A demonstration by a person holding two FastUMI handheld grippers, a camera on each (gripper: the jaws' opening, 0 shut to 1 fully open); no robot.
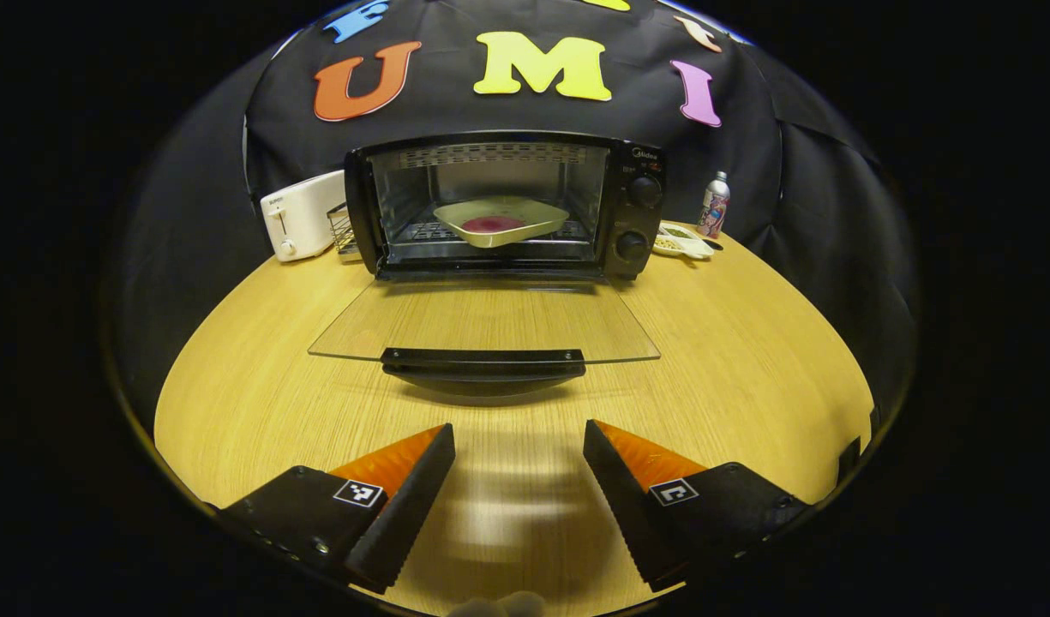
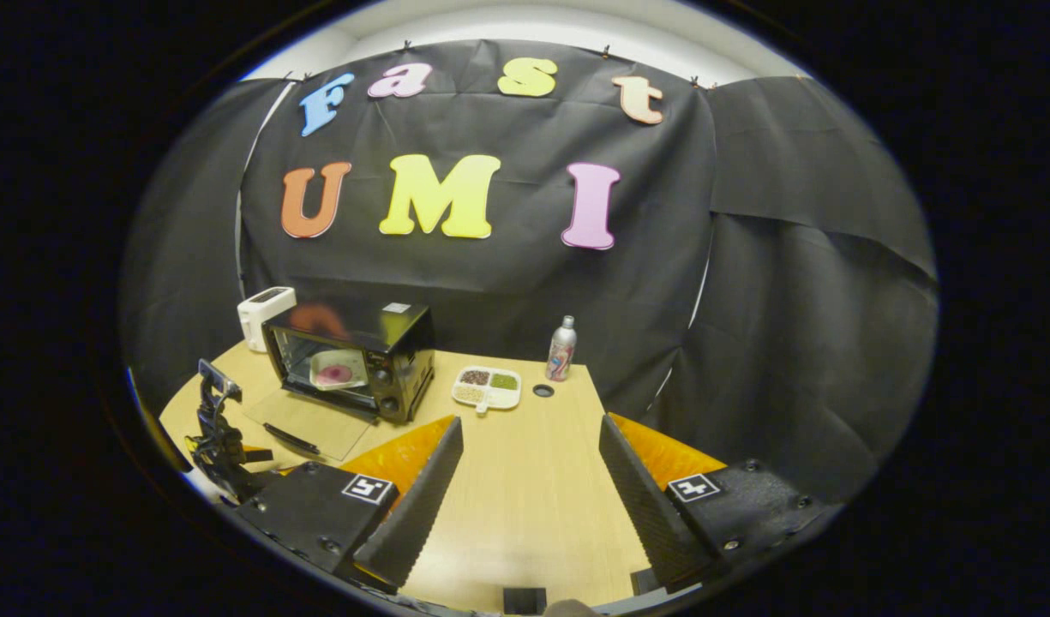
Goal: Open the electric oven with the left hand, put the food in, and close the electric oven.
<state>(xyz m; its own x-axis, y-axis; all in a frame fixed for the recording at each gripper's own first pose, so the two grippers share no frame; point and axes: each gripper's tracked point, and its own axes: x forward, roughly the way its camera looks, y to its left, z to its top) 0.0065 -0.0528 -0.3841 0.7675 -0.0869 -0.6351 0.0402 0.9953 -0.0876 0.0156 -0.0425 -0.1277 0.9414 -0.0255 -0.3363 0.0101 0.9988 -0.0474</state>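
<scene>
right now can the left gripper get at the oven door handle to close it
Probably yes: the left gripper is open and faces the door handle head on, with bare table between.

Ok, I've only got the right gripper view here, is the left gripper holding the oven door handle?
Observer: No. The left gripper is open, its jaws short of the door handle with nothing between them.
Operator: Is the plate properly inside?
Observer: Yes. The plate rests on the wire rack inside the oven, with the dark red food on it.
Operator: Anything tucked in on the toaster side?
Observer: A wire basket stands between the toaster and the oven.
</scene>
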